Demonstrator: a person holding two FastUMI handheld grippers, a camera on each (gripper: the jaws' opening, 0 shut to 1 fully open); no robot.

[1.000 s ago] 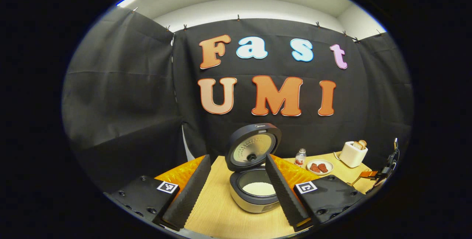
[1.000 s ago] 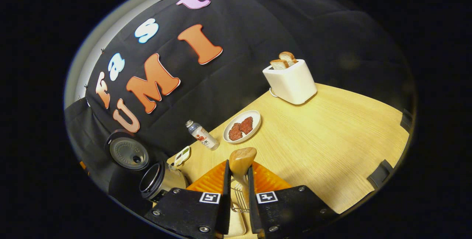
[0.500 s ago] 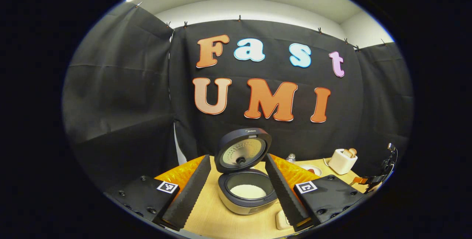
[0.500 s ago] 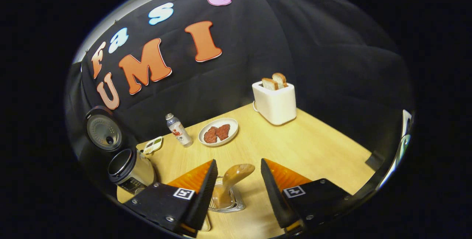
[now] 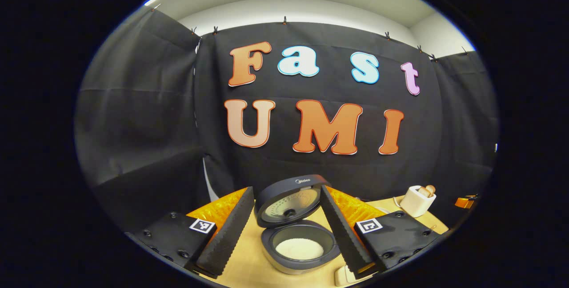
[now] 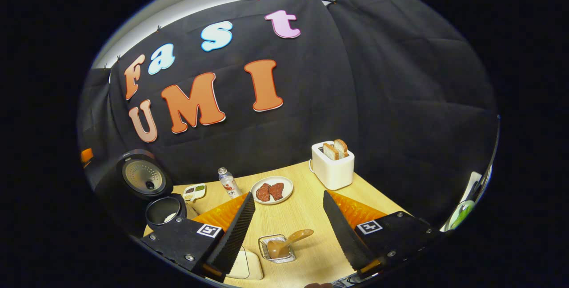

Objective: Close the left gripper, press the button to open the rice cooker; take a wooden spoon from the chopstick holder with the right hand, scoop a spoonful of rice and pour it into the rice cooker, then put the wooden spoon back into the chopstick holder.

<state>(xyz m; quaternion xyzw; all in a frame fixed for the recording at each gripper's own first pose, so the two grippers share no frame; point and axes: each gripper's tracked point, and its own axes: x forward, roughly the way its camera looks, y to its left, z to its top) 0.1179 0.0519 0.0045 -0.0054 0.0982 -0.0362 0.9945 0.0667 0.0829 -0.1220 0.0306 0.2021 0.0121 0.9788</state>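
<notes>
**Right gripper view: spoon back in the holder, fingers spread**

Right gripper view has the right gripper (image 6: pixel 287 228) with its fingers (image 6: pixel 234 234) spread wide and nothing between them. Just ahead of the gap, on the table (image 6: pixel 311 217), stands the wire chopstick holder (image 6: pixel 276 249), and the wooden spoon (image 6: pixel 288 242) sits in it, leaning with its handle tilted up to the right. The fingers touch neither spoon nor holder. A pale flat container (image 6: pixel 245 265) lies beside the holder, partly hidden by the left-hand finger. Farther out sit a plate with two reddish pieces (image 6: pixel 271 189), a small bottle (image 6: pixel 227 182), a little dish with compartments (image 6: pixel 194 191) and a white toaster (image 6: pixel 332 166) with two slices of bread standing in it. At the far left the rice cooker (image 6: pixel 165 210) stands with its lid (image 6: pixel 144 180) raised.

Left gripper view has the left gripper (image 5: pixel 286 226) with its fingers (image 5: pixel 226 239) also spread and empty. Between them, a little way off on the table (image 5: pixel 249 266), the rice cooker (image 5: pixel 298 252) is open: its lid (image 5: pixel 289 200) stands up behind the pot and white rice (image 5: pixel 298 248) lies in the bottom. The toaster (image 5: pixel 418 200) is seen far to the right.
</notes>
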